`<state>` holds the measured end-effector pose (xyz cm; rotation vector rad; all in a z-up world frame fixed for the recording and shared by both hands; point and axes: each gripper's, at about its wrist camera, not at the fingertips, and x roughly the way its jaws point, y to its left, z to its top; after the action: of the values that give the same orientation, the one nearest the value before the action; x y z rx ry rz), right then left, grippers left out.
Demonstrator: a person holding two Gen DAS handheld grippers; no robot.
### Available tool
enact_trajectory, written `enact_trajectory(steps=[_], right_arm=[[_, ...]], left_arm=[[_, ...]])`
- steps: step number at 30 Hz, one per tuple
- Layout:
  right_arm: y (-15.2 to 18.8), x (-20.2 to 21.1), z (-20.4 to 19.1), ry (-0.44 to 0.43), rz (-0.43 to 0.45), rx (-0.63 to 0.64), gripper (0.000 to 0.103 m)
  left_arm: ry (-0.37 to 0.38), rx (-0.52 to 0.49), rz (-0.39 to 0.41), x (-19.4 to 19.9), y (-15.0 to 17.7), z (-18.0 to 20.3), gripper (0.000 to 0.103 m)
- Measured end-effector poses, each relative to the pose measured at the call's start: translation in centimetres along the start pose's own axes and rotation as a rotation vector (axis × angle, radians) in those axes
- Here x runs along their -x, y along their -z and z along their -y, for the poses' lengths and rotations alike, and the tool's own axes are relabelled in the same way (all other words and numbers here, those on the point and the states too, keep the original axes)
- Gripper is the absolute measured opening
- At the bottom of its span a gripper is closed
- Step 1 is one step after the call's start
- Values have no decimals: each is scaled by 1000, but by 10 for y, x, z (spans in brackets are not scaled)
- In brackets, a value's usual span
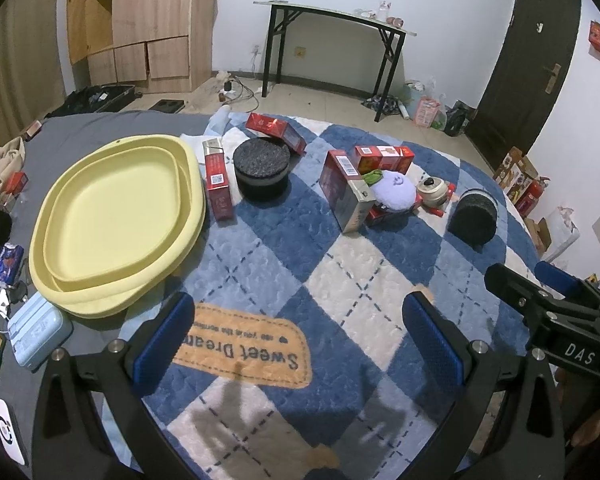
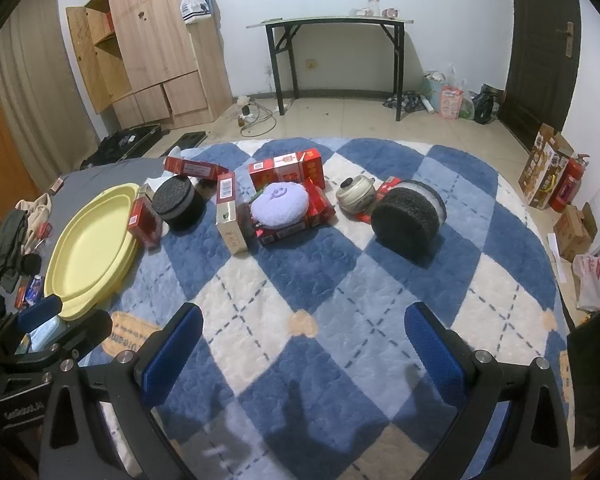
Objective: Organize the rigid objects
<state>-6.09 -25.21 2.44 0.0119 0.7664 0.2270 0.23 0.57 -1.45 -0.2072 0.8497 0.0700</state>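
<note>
Two stacked yellow trays (image 1: 112,216) lie at the left of a blue and white checked blanket (image 1: 340,280); they also show in the right wrist view (image 2: 92,248). Several red boxes (image 1: 218,182) (image 2: 286,170), two black round tins (image 1: 262,174) (image 2: 408,218), a lilac plush (image 1: 392,190) (image 2: 280,204) and a small cream pot (image 1: 432,192) (image 2: 356,194) sit beyond. My left gripper (image 1: 300,344) is open and empty over the blanket's near part. My right gripper (image 2: 304,348) is open and empty too.
A light blue case (image 1: 38,330) and small clutter lie left of the trays on grey cloth. The right gripper's body (image 1: 552,308) shows at the right of the left wrist view. A black folding table (image 2: 332,52), a wooden wardrobe (image 2: 156,40) and floor clutter stand behind.
</note>
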Motion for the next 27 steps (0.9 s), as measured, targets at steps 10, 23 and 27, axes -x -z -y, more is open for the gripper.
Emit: enact_trajectory(steps=[10,23,27], right_arm=[[0,-3,1,-4,-5,-11,103],[-3,-9,4,-7,-15,-28,103],[-3,-10,3,-8,-15,-33,103]], left_arm=[[5,-6,-6,-4,0,2,103],[9,-3,-12,-7,1,4,103],[10,-4,-17,-9,1,6,103]])
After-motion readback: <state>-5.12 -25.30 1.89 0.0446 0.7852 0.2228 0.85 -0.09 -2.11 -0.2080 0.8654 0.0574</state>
